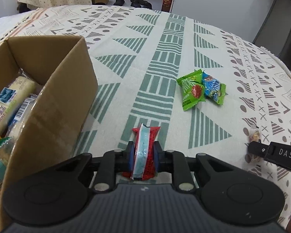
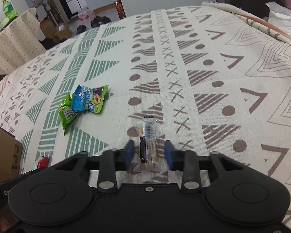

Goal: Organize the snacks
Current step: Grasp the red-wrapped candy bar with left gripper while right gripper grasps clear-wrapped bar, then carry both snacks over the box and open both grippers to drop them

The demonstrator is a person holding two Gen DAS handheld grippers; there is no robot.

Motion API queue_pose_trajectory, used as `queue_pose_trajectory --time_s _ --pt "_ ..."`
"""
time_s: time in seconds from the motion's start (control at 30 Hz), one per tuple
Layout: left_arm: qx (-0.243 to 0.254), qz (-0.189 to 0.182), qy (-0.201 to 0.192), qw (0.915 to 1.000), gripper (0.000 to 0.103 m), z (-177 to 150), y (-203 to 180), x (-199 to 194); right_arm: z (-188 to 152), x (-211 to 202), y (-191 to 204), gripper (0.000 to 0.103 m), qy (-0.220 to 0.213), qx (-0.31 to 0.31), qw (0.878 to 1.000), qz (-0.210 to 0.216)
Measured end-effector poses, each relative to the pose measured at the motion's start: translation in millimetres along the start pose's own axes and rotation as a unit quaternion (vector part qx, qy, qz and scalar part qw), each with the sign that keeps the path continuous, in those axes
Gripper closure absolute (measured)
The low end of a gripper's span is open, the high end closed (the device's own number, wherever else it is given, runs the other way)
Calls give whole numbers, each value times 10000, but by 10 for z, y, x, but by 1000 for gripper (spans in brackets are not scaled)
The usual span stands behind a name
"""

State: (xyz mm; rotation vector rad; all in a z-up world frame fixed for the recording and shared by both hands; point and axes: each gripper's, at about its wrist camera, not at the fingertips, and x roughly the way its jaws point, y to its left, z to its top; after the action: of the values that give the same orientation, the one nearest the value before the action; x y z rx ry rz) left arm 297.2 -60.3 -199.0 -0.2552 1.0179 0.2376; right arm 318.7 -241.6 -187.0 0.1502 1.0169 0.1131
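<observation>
My left gripper (image 1: 144, 153) is shut on a red snack packet (image 1: 145, 136) with a pale blue stripe, which stands on edge on the patterned cloth (image 1: 164, 48). Left of it stands an open cardboard box (image 1: 64, 101) holding several wrapped snacks. My right gripper (image 2: 149, 153) has its blurred blue pads on either side of a small clear packet (image 2: 148, 134), a gap showing on each side. In the left wrist view that clear packet (image 1: 254, 135) lies at the right, by a black finger (image 1: 261, 150) of the right gripper.
A green packet (image 1: 192, 91) and a blue-green packet (image 1: 213, 89) lie together on the cloth beyond both grippers; in the right wrist view they are the green packet (image 2: 67, 112) and the blue-green one (image 2: 89, 99). The box corner (image 2: 2, 151) stands at the left. Shoes and bottles lie past the far edge.
</observation>
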Motion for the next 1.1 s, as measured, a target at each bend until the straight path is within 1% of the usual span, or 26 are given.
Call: queue_pose_trajectory --time_s 0.1,0.27,0.43,0.73,0.93,1.1 --pt "28 -139 -52 9999 84 -2 0 -103 -24 -77 4 82 81 146 9998 141" --pt "101 -354 -217 9991 84 4 -21 -343 -107 -294 88 83 -4 180 9997 185" --pt "42 -572 -400 9976 84 6 43 -606 -156 -524 216 83 -112 153 9996 230" --pt "-33 -813 -792 9935 84 11 207 -1093 -194 -1004 481 82 -464 91 9985 269" --pt "-49 -916 -956 9912 84 8 360 -1368 -223 -1315 649 82 -730 14 9968 329" --pt "-127 -1002 -1244 9871 84 18 488 -1640 -280 -1539 766 82 -925 -21 9949 396"
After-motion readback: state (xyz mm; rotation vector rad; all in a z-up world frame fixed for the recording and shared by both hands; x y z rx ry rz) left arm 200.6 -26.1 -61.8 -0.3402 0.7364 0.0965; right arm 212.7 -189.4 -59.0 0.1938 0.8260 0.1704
